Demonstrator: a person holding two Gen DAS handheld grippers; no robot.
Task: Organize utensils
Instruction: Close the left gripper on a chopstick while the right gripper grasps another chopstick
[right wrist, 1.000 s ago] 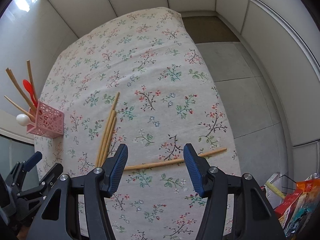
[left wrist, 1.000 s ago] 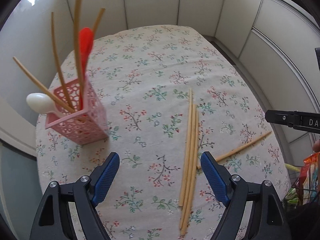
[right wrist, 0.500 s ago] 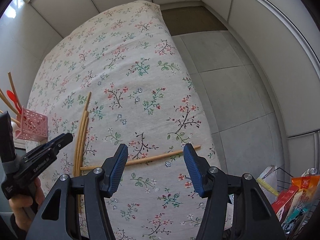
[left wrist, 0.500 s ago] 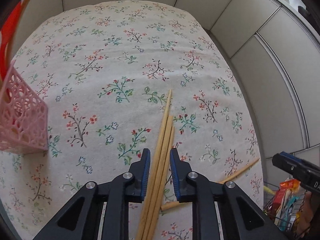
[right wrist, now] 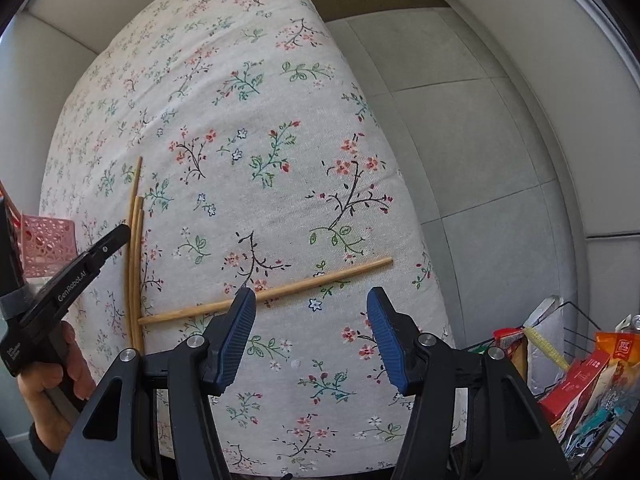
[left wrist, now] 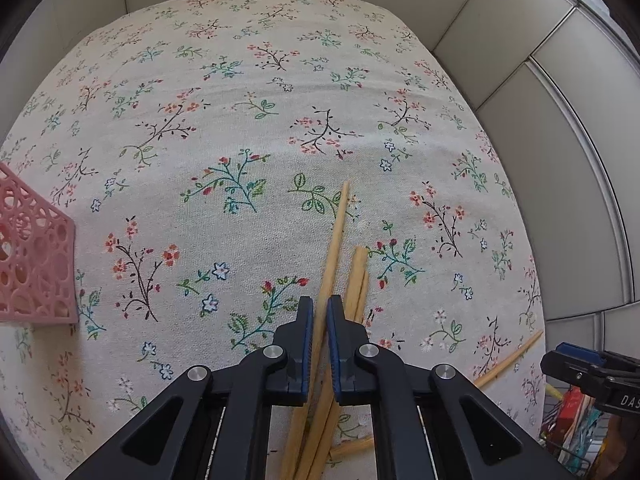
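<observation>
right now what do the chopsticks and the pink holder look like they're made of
Chopsticks: probably bamboo or light wood, matt tan, plain and unlacquered. Pink utensil holder: looks like moulded plastic, with a smooth lattice of round cut-outs.

I see three pale wooden chopsticks (left wrist: 352, 276) lying side by side on the floral tablecloth, running away from me. The longest-reaching one (left wrist: 334, 236) angles slightly off from the other two. A fourth chopstick (right wrist: 280, 290) lies crosswise, one end touching the bundle's near end. A pink lattice utensil holder (left wrist: 36, 256) stands upright, off to the left of the bundle.
</observation>
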